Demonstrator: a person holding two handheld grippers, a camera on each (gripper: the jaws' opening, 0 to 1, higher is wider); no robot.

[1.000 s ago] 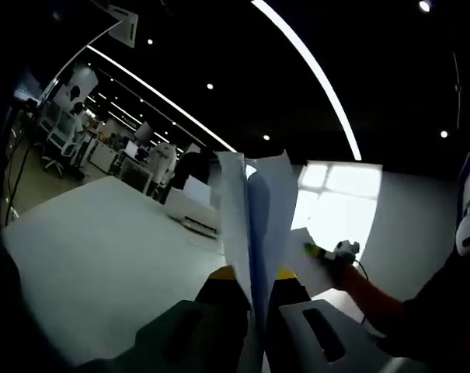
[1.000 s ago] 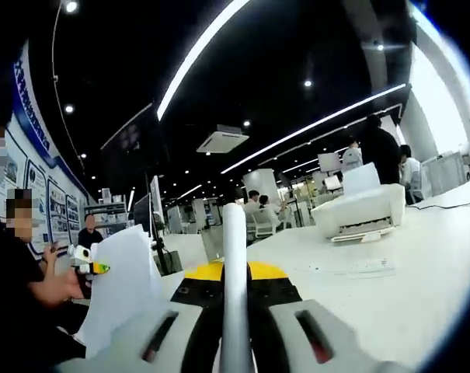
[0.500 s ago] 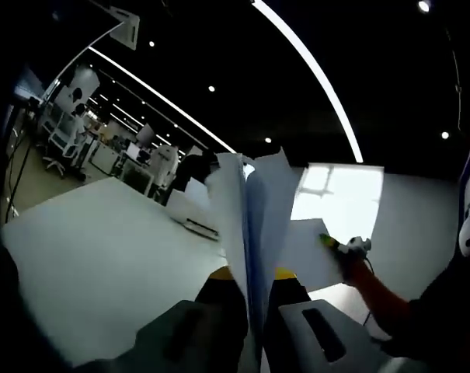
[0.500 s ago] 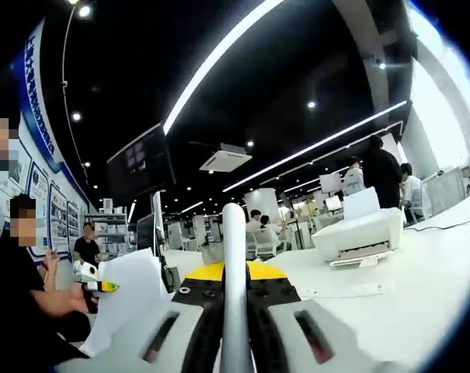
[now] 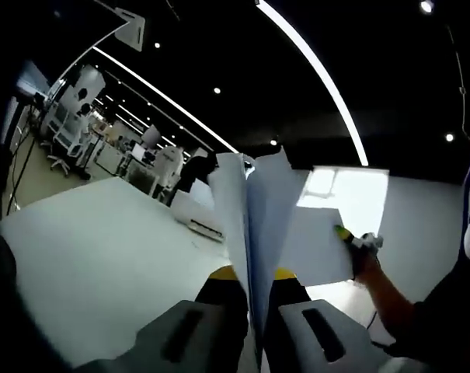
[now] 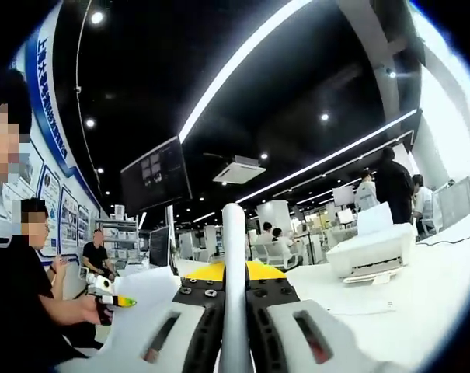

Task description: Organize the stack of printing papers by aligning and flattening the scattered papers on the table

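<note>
Where my left tool [image 5: 254, 281] grips them, the papers [image 5: 258, 225] stand upright between its jaws, long axis running up and away from me, their top edges fanned apart and the sheets spreading to the right. My right tool [image 6: 235, 272] is clamped on the same stack, seen edge-on as one thin white strip rising straight up between the jaws.

From the left gripper view, my other tool [image 5: 359, 242] pinches the far corner of the spread sheet, with a hand and sleeve behind it. From the right gripper view, the left tool shows as a small coloured tip [image 6: 114, 298] at the sheet's curled left side.

Beneath the papers the white worktop [image 5: 102, 264] lies broad and bare to the left. Farther off on it sits a white printer [image 6: 374, 252], well apart from the stack. Beyond stand people [image 6: 394, 186], office chairs, a hanging monitor [image 6: 155, 175] and long ceiling light strips.
</note>
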